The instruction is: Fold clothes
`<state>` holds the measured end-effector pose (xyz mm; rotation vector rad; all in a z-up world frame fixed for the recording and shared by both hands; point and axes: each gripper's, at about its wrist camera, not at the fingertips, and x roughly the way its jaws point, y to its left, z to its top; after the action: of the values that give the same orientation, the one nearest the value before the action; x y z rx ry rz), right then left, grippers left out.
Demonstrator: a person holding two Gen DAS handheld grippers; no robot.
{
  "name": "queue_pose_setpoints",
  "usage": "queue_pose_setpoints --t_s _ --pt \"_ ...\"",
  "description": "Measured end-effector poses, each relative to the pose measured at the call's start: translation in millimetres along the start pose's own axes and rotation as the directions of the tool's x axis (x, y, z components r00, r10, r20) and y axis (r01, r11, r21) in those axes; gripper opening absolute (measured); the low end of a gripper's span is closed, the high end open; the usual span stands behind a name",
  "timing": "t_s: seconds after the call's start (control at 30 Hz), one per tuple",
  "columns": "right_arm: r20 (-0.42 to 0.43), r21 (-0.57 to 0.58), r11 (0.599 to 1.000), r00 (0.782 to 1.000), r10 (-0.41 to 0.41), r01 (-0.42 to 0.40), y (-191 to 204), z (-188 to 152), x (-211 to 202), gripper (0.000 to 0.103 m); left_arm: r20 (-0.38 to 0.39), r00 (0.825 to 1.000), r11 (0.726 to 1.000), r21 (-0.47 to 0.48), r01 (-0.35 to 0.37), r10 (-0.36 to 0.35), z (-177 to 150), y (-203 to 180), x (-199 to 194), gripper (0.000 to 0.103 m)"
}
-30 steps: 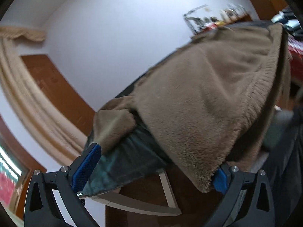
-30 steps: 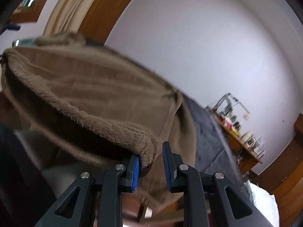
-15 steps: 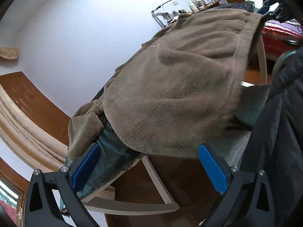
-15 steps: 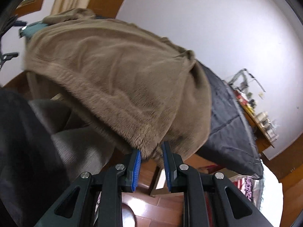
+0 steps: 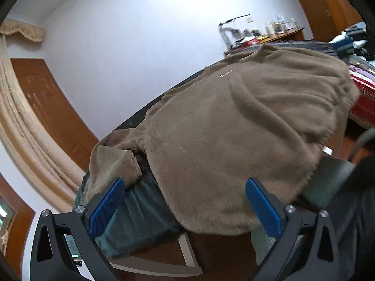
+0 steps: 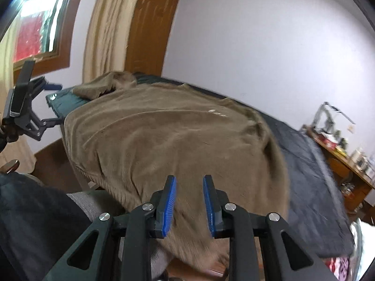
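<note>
With both the left gripper (image 5: 185,207) and the right gripper (image 6: 189,205) open and empty, the brown fleece (image 6: 164,145) overhangs the table's near edge, so any new grip should take its hem.

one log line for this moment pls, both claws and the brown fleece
left claw: open, empty | right claw: open, empty | brown fleece garment: spread on dark bed cover, near hem hanging over edge | stage: garment laid out

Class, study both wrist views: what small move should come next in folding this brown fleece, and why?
Probably bring the left gripper to the loose sleeve bunched at the far corner and pinch it. Both grippers are open and empty, the brown fleece lies spread on the table, and that sleeve is unfolded.
</note>
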<state>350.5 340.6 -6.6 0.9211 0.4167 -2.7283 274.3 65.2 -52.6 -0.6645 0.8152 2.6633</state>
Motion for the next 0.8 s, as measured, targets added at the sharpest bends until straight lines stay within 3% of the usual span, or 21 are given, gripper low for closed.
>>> queue_pose_setpoints --t_s 0.13,0.2,0.27,0.37,0.67,0.8 --pt "-0.026 0.004 0.999 0.998 0.051 -0.051 1.1 25.9 38.0 0.025 -0.040 0.999 0.995 -0.093 0.023 -0.027 7.6 9.6 19.3 0.103" --pt "-0.090 0.061 0.997 0.994 0.056 -0.051 -11.1 21.3 65.0 0.025 -0.052 0.998 0.993 -0.112 0.026 -0.031 6.3 12.2 26.1 0.103" --pt "-0.099 0.108 0.994 0.994 0.046 -0.035 -27.7 9.4 73.0 0.025 -0.068 0.997 0.992 -0.122 0.021 -0.029 4.0 13.7 34.0 0.103" --pt "-0.088 0.185 0.983 0.996 0.026 -0.009 -51.6 -5.7 64.4 0.025 -0.100 0.995 0.991 -0.137 0.014 -0.027 -2.6 14.5 46.6 0.103" --pt "-0.055 0.127 0.989 0.996 -0.065 0.071 -48.4 -19.8 52.3 0.025 -0.140 0.988 0.974 -0.223 0.031 -0.063 -14.3 31.1 55.1 0.103" --pt "-0.045 0.160 0.986 0.998 -0.044 0.051 -53.8 -19.4 50.4 0.025 -0.143 0.986 0.963 -0.267 0.045 -0.086 -14.6 39.0 55.5 0.103"
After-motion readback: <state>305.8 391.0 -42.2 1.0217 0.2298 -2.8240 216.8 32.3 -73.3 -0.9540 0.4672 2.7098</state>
